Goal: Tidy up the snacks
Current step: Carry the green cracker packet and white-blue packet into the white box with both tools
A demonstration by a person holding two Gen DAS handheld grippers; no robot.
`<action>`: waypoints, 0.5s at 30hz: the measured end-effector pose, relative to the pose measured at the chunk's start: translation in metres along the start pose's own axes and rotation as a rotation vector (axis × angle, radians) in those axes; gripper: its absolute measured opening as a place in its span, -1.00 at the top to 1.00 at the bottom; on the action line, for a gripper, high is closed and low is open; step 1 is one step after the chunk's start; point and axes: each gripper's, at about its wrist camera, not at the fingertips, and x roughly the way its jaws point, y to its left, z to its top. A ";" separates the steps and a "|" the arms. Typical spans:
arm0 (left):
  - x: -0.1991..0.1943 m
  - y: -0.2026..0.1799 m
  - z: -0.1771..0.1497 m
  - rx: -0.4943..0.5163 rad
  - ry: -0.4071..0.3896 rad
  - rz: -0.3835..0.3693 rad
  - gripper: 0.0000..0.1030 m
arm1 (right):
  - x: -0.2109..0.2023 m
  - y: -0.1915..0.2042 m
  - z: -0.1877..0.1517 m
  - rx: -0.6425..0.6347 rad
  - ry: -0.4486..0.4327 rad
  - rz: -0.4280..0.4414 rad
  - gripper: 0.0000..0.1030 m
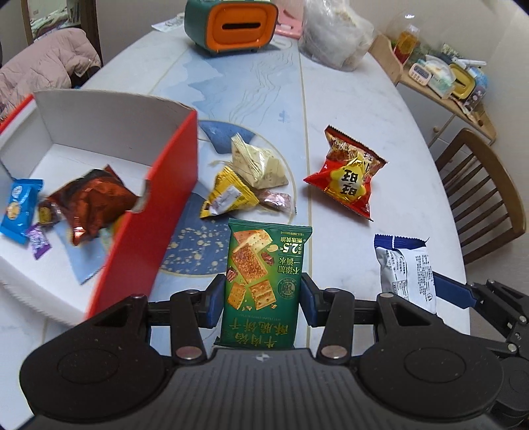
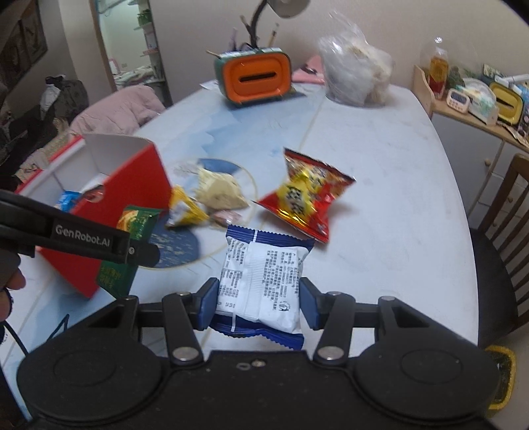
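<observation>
My left gripper (image 1: 262, 299) is shut on a green cracker packet (image 1: 264, 281) and holds it above the table, just right of the red box (image 1: 165, 198). The box holds a brown foil bag (image 1: 92, 201), a blue packet (image 1: 18, 208) and small candies. My right gripper (image 2: 258, 306) is shut on a white and blue packet (image 2: 261, 281), also seen in the left wrist view (image 1: 405, 268). On the table lie a red snack bag (image 1: 347, 172) (image 2: 304, 198), a yellow packet (image 1: 228, 195), a cream packet (image 1: 254, 162) and a small pink candy (image 1: 274, 200). The left gripper with the green packet (image 2: 132, 225) shows in the right wrist view.
A green and orange tissue box (image 1: 231, 26) and a clear plastic bag (image 1: 337, 33) stand at the table's far end. A wooden chair (image 1: 479, 192) is at the right. A side shelf (image 1: 446, 82) with clutter is beyond it. A pink jacket (image 1: 43, 63) lies far left.
</observation>
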 end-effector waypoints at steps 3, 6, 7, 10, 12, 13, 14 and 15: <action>-0.017 0.011 -0.003 0.004 -0.025 -0.009 0.12 | -0.013 0.015 0.004 -0.015 -0.016 0.010 0.03; -0.032 0.023 -0.004 0.002 -0.038 -0.016 0.12 | -0.022 0.030 0.011 -0.030 -0.028 0.024 0.03; -0.036 0.028 -0.003 -0.002 -0.042 -0.018 0.12 | -0.025 0.035 0.013 -0.034 -0.033 0.028 0.03; -0.048 0.043 -0.001 -0.012 -0.057 -0.025 0.12 | -0.031 0.053 0.020 -0.058 -0.049 0.039 0.03; -0.055 0.053 0.001 -0.014 -0.069 -0.025 0.12 | -0.032 0.065 0.025 -0.068 -0.060 0.044 0.03; -0.059 0.059 0.002 -0.014 -0.074 -0.025 0.12 | -0.032 0.071 0.028 -0.072 -0.065 0.045 0.03; -0.062 0.064 0.003 -0.016 -0.080 -0.024 0.12 | -0.033 0.077 0.030 -0.076 -0.069 0.046 0.03; -0.065 0.070 0.004 -0.017 -0.088 -0.022 0.12 | -0.032 0.083 0.032 -0.079 -0.072 0.048 0.03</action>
